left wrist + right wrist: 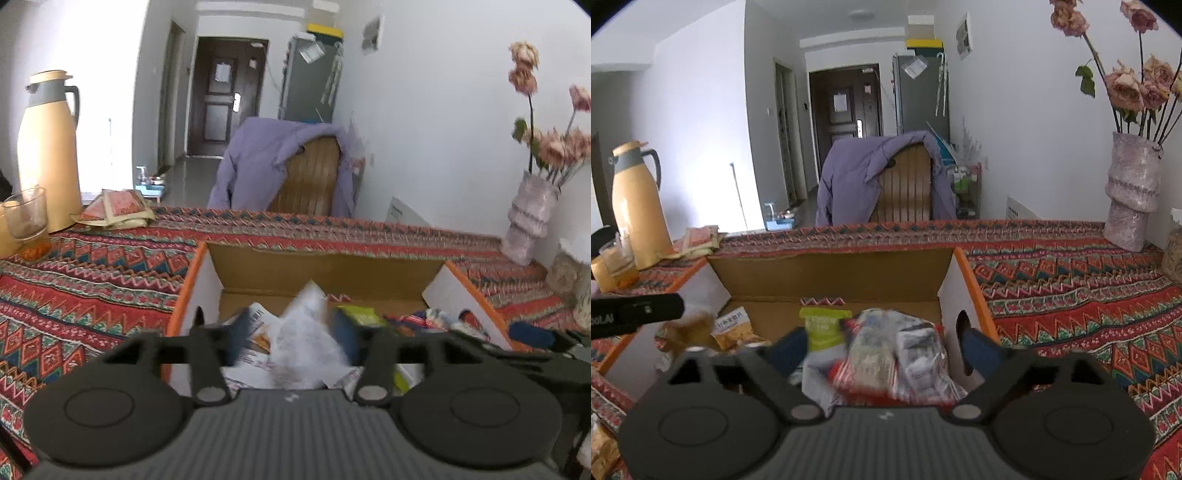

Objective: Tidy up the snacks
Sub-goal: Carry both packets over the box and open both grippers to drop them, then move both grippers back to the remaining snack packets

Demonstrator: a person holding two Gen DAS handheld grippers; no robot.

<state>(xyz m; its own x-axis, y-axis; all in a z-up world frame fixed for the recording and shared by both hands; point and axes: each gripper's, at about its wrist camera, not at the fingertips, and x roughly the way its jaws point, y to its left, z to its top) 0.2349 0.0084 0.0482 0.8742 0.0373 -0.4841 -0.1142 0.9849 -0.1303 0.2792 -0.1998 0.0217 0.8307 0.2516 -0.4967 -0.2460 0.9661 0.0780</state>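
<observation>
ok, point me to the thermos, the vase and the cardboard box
thermos (48, 155), left wrist view, on its yellow body
vase (1132, 192), right wrist view, on its mid body
cardboard box (831, 273), right wrist view, on its far inner wall

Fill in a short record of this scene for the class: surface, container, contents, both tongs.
surface: patterned cloth
container: open cardboard box, orange-edged flaps
contents: mixed snack packets, among them a green packet
left tongs: open over the box, a white packet between the fingers, blurred
right tongs: open over the packets
background: yellow flask, vase
</observation>
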